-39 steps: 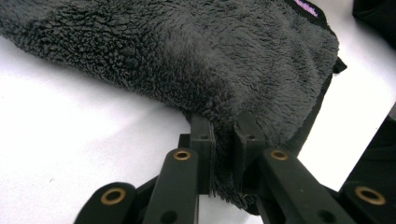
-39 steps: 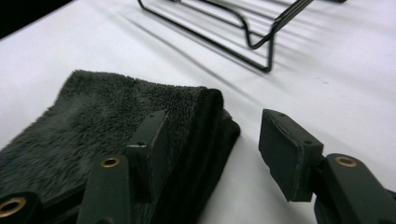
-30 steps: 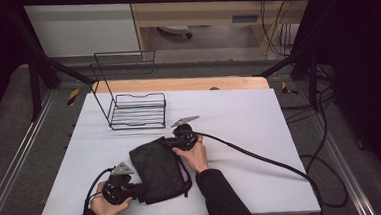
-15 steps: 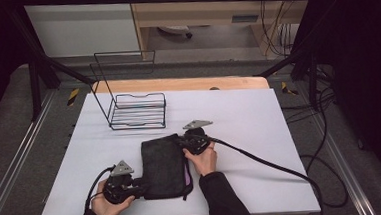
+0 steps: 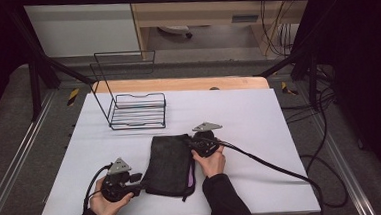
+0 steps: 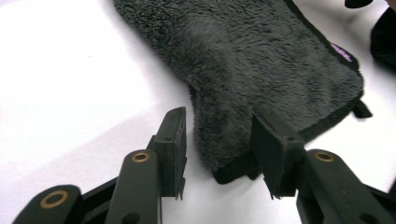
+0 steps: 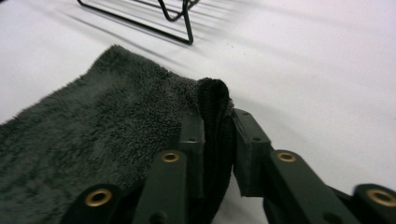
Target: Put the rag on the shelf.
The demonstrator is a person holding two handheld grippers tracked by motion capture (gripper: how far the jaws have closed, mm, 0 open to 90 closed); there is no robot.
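Observation:
A dark grey fleece towel with a black hem and a purple tag lies folded flat on the white table. My left gripper is at its near left corner. In the left gripper view the jaws stand open on either side of that towel corner without pinching it. My right gripper is at the towel's far right corner. In the right gripper view it is shut on a raised fold of the towel edge.
A black wire rack stands on the table behind the towel, close to its far edge, and its base lies just ahead of the right gripper. A wooden board runs along the table's far edge. The right gripper's cable trails right.
My right gripper has pulled the towel's far corner to the right, and the bunched towel now lies as a flat oblong. The left gripper has hardly moved.

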